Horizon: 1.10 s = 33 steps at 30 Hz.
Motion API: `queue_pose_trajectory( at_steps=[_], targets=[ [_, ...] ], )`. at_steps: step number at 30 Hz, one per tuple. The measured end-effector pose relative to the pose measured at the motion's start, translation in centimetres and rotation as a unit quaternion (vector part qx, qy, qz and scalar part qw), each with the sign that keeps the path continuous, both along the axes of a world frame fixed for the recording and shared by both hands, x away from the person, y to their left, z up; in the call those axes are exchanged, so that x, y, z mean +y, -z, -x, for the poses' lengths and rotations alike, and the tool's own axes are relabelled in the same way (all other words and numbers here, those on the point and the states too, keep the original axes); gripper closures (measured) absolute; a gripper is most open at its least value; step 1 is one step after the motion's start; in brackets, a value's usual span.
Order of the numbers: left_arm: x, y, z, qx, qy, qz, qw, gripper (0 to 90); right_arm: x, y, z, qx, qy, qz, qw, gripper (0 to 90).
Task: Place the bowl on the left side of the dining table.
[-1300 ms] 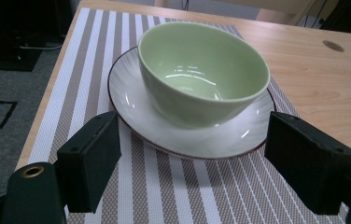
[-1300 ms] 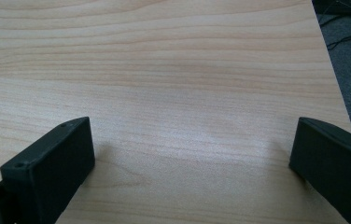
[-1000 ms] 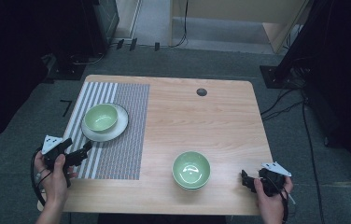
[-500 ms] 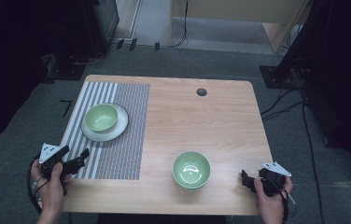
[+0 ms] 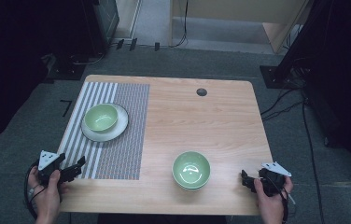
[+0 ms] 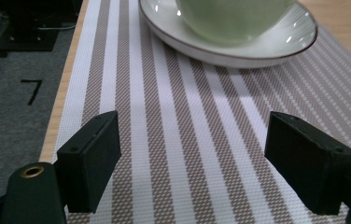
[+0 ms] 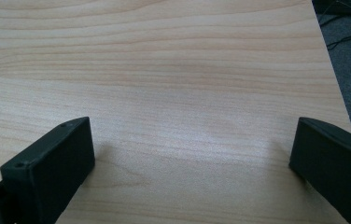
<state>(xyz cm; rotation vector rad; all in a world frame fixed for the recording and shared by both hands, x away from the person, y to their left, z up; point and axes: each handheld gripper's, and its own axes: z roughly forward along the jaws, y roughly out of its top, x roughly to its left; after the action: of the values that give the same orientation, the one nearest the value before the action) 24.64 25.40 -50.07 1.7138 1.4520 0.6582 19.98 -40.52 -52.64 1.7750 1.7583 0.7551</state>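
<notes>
the left tongs (image 5: 78, 166) have pulled back from the plate (image 5: 117, 132) to the placemat's (image 5: 117, 158) near edge, wide open, empty. bowl (image 5: 101, 116) sits on the plate; placing looks done. right tongs (image 5: 247, 179) gape empty.

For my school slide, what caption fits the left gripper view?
Open left gripper over the striped placemat, facing a green bowl on its plate.
</notes>
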Motion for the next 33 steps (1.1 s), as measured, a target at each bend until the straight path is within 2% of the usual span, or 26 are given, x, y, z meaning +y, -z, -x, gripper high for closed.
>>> queue_pose_trajectory(
  at_steps=[1, 4, 9, 12, 14, 19, 24, 32, 33],
  targets=[
    [0.1, 0.3, 0.1, 0.005, -0.002, -0.008, 0.9999, 17.8, 0.0, 0.0, 0.0, 0.0, 0.0, 0.0, 1.0, 0.0],
    [0.3, 0.7, 0.2, 0.011, -0.005, -0.004, 0.9999, 17.9, 0.0, 0.0, 0.0, 0.0, 0.0, 0.0, 1.0, 0.0],
    [0.8, 1.3, 0.2, 0.02, -0.013, -0.015, 0.9996, 17.8, 0.0, 0.0, 0.0, 0.0, 0.0, 0.0, 1.0, 0.0],
    [0.9, 1.5, 0.1, 0.026, -0.012, -0.013, 0.9995, 17.8, 0.0, 0.0, 0.0, 0.0, 0.0, 0.0, 1.0, 0.0],
    [0.9, 1.4, 0.2, 0.023, -0.013, -0.018, 0.9995, 17.9, 0.0, 0.0, 0.0, 0.0, 0.0, 0.0, 1.0, 0.0],
    [0.9, 1.5, 0.1, 0.031, -0.011, -0.026, 0.9991, 17.8, 0.0, 0.0, 0.0, 0.0, 0.0, 0.0, 1.0, 0.0],
    [0.7, 1.6, -0.2, 0.053, -0.001, -0.037, 0.9979, 17.8, 0.0, 0.0, 0.0, 0.0, 0.0, 0.0, 1.0, 0.0],
    [0.5, 1.6, -0.2, 0.054, -0.002, -0.044, 0.9976, 17.8, 0.0, 0.0, 0.0, 0.0, 0.0, 0.0, 1.0, 0.0],
    [0.4, 1.7, -0.2, 0.055, -0.002, -0.052, 0.9971, 17.9, 0.0, 0.0, 0.0, 0.0, 0.0, 0.0, 1.0, 0.0]
  ],
)
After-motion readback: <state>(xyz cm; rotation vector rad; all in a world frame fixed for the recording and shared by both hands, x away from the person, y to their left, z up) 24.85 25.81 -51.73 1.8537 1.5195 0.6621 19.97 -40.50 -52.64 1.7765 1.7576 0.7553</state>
